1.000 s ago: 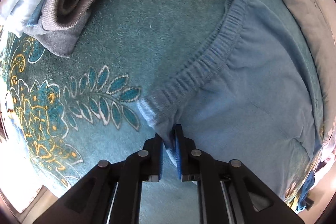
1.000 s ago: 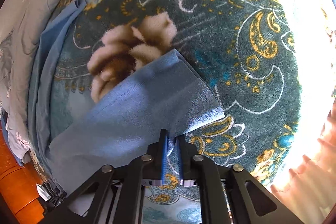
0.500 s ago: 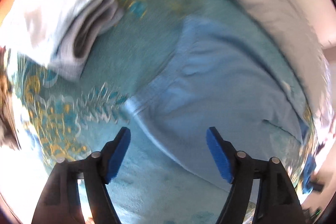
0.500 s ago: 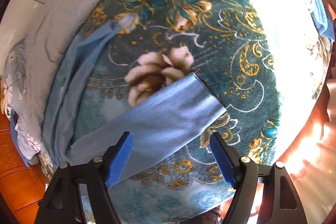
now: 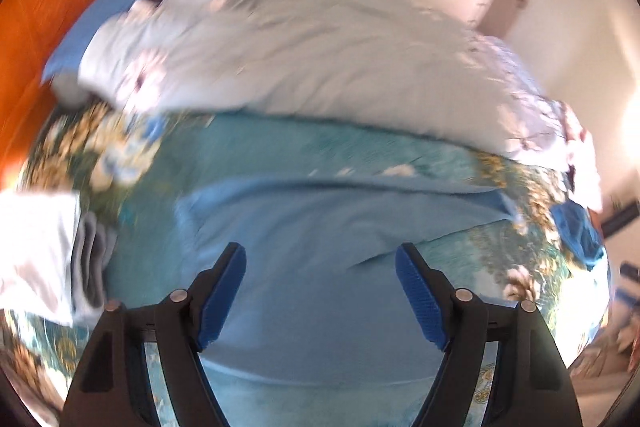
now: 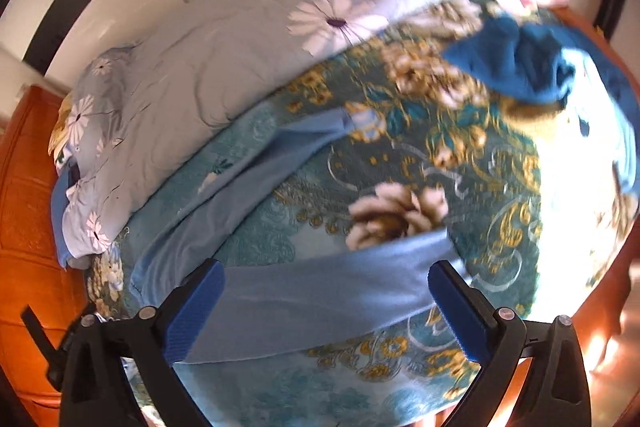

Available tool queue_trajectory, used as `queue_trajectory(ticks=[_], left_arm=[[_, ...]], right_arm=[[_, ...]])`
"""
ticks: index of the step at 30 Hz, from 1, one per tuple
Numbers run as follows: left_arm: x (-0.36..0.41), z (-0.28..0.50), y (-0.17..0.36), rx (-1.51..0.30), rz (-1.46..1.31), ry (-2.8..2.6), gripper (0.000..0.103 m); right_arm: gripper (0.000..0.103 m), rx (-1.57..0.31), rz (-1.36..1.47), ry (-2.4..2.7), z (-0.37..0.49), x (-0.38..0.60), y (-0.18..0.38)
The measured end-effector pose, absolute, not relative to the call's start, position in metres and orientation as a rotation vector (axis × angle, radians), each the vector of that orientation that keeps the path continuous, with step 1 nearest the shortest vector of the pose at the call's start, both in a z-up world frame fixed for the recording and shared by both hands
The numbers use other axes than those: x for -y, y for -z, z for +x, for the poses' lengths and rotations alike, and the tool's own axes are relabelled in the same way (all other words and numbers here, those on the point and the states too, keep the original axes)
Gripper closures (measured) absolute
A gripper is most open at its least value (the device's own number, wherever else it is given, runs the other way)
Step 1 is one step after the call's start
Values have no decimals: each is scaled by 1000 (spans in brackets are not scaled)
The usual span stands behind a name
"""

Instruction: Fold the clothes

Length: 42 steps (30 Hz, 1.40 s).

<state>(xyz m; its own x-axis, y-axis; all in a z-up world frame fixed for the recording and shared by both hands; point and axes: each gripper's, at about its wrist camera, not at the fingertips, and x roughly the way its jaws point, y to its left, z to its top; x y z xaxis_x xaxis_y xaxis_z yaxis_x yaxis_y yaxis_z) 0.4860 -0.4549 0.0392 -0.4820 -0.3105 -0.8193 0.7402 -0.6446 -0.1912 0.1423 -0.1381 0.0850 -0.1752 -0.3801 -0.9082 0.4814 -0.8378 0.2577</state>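
Light blue trousers [image 5: 320,247] lie spread flat on the teal flowered blanket [image 5: 360,151] of a bed. My left gripper [image 5: 320,291] hangs well above their waist part, its jaws still opening, nothing between them. In the right wrist view the two trouser legs [image 6: 320,291] stretch apart across the blanket [image 6: 400,155]. My right gripper [image 6: 326,303] is high over the nearer leg, jaws opening wide and empty. The left wrist view is blurred.
A pale flowered duvet [image 5: 320,59] lies bunched along the far side of the bed. Folded grey and white clothes [image 5: 60,259] sit at the left. A dark blue garment [image 6: 524,63] lies crumpled at the far right. An orange wooden floor [image 6: 28,207] surrounds the bed.
Both grippers let go of the trousers, opened wide and rose away from the bed. The trousers stay lying flat where they were released.
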Motion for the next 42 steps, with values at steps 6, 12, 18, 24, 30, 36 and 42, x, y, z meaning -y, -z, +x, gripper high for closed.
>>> queue_trajectory(ticks=[6,12,18,24,30,36,42], left_arm=[[429,454,-67,-563,999,2279,3],[410,417,-71,-465,1052,2258,0],[389,381,-79,-371,1049,2231,0],[393,344,-67,-487,1137,2198,0],[391,317,-58,-433,1215,2154,0],[406,313,-43,-472,1277,2053,0],[420,317,-24,-526,1306,1979,0]], right_arm=[[0,-255,1268,2089,138,157,-117],[0,-380,1115,2001,110,179,-110],[0,-534,1022,1864,76,203,-70],[0,-667,1055,1716,35,247,-12],[2,-770,1120,1602,2,290,45],[23,-900,1120,1467,-7,324,93],[38,-948,1098,1389,-8,352,122]])
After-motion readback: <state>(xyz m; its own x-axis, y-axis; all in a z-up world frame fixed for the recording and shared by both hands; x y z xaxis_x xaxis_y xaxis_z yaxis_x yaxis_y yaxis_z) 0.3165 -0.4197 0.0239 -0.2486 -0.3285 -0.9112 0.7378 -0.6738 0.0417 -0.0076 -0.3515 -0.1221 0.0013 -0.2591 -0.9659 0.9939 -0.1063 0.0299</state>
